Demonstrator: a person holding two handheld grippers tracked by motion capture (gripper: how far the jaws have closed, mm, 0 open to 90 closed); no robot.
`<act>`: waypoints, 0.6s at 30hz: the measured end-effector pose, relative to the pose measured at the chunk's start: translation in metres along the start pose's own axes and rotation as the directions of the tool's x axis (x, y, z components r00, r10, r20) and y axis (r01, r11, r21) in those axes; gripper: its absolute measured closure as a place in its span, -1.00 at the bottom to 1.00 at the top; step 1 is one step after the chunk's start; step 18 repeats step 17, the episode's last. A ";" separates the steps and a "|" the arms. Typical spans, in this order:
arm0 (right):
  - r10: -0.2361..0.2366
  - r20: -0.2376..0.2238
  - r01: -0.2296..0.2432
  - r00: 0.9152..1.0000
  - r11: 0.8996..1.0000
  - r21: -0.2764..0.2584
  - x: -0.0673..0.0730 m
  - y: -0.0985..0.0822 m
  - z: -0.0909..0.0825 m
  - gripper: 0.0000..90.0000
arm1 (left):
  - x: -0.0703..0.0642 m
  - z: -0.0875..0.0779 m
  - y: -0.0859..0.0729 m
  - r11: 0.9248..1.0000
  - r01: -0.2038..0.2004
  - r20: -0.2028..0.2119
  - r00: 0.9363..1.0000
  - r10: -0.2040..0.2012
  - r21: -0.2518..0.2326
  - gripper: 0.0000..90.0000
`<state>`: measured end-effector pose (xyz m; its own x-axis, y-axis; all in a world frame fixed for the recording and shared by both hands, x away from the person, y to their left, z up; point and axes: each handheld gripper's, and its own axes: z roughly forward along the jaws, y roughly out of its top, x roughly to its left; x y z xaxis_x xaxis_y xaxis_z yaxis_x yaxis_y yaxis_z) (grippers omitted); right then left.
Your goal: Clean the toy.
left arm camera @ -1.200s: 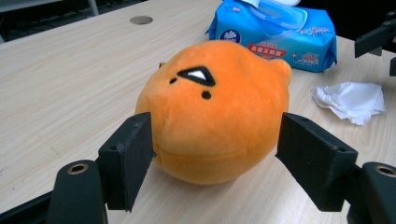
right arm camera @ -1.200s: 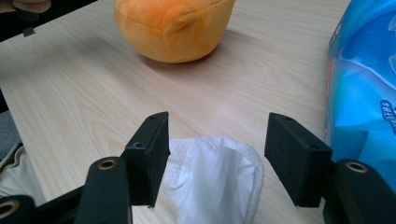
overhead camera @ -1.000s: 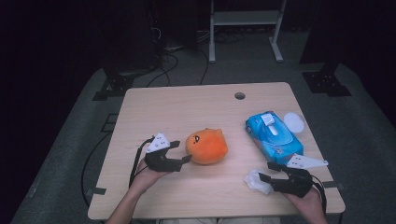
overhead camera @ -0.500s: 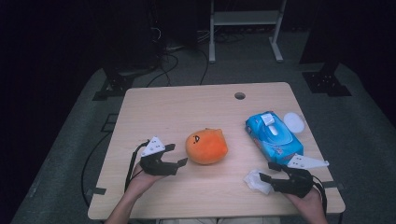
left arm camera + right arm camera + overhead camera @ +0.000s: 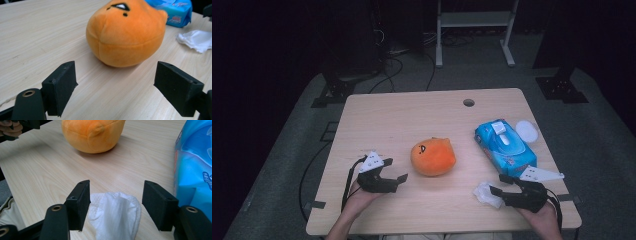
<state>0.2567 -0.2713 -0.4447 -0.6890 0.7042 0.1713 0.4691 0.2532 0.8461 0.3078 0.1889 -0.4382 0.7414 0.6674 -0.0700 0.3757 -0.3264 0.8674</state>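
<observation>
Orange plush toy point(image 5: 433, 157) with a small stitched face sits near the middle of the light wooden table point(image 5: 412, 115), resting on its own with nothing touching it. In the left gripper view it lies straight ahead of the two black jaws, just beyond their tips.

Left gripper point(image 5: 394, 170) is held low over the table just to the left of the toy, pointed toward it, with its jaws spread wide and nothing between them; the person's left hand point(image 5: 357, 197) grips it from the near edge.

To the right of the toy, a crumpled white wipe point(image 5: 486, 194) lies on the tabletop near the front edge. Right gripper point(image 5: 499, 184) is aimed at it with its jaws spread; in the right gripper view the wipe point(image 5: 116, 216) lies between the two jaws, apart from the right one, while contact with the left one cannot be told. The right hand point(image 5: 542, 217) holds this gripper at the table's near right corner.

Behind the wipe lies a blue pack of wet wipes point(image 5: 504, 145) with a white flip lid, and a round white cap point(image 5: 527, 131) rests just beside its far right corner. A small round hole point(image 5: 469, 102) pierces the table near its far edge.
</observation>
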 end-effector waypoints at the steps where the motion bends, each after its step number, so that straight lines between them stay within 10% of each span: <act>1: 0.003 0.000 -0.003 1.000 1.000 0.000 0.000 0.000 0.000 -0.15 | 0.000 0.000 -0.001 1.000 -0.001 -0.001 1.000 0.001 0.002 -0.63; 18: 0.022 -0.011 -0.022 1.000 1.000 -0.008 0.002 -0.003 0.002 -0.19 | 0.000 0.005 -0.009 0.999 -0.013 -0.022 1.000 0.014 0.041 -0.71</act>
